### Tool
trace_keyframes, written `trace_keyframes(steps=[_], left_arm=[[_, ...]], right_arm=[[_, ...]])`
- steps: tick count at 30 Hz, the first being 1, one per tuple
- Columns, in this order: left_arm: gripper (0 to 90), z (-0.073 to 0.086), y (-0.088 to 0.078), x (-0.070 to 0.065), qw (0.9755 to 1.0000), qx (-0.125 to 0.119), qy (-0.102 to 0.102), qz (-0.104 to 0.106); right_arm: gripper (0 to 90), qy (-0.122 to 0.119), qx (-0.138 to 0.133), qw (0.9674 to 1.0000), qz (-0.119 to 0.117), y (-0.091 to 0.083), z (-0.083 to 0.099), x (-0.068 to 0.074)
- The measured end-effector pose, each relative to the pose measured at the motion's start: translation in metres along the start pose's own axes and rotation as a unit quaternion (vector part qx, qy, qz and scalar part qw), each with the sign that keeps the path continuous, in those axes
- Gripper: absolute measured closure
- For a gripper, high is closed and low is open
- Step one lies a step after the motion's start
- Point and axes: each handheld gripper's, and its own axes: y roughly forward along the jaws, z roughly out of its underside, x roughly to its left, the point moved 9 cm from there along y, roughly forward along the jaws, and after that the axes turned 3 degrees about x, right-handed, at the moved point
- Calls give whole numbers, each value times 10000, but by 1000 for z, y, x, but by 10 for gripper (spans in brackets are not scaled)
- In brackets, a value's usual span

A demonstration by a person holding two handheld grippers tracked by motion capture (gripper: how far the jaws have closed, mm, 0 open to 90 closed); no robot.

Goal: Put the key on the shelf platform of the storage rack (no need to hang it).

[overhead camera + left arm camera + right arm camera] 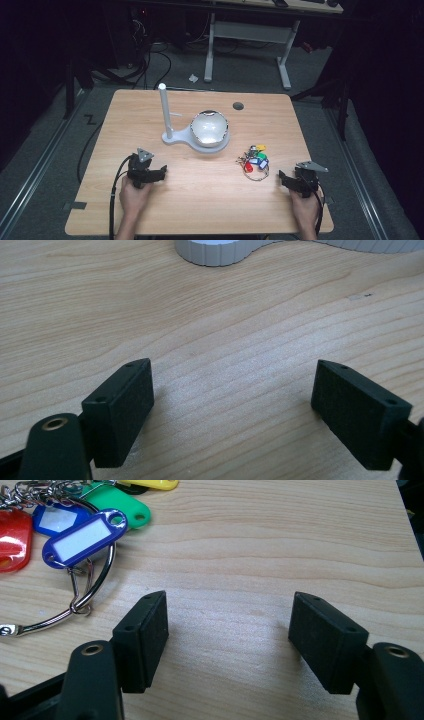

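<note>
On the near tabletop [200, 200] your left tongs [232, 390] and right tongs [227, 630] rest released and empty, the right ones just beside the key-tag bunch [75, 535], handy for grasping it.

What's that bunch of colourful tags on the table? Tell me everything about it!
It is a bunch of key tags on a thin silvery metal ring with bits of chain. The tags look like shiny plastic: red, two blue, green and yellow. The blue ones have white label windows. The bunch lies flat on the wooden table, right of the white stand, with the tags fanned out and overlapping. Nothing grips it; the right hand-held gripper sits open beside it, not touching.
</note>
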Motion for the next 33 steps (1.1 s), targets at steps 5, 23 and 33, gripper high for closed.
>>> trace_keyframes(steps=[5,23,33], left_arm=[[176,0,0,0,10000,2,8,1],[176,0,0,0,10000,-1,8,0],[176,0,0,0,10000,-1,23,-1]], right_arm=[[314,-15,-13,10000,-16,0,0,1],[309,-53,3,10000,-37,0,0,1],[309,-55,15,10000,-34,0,0,1]])
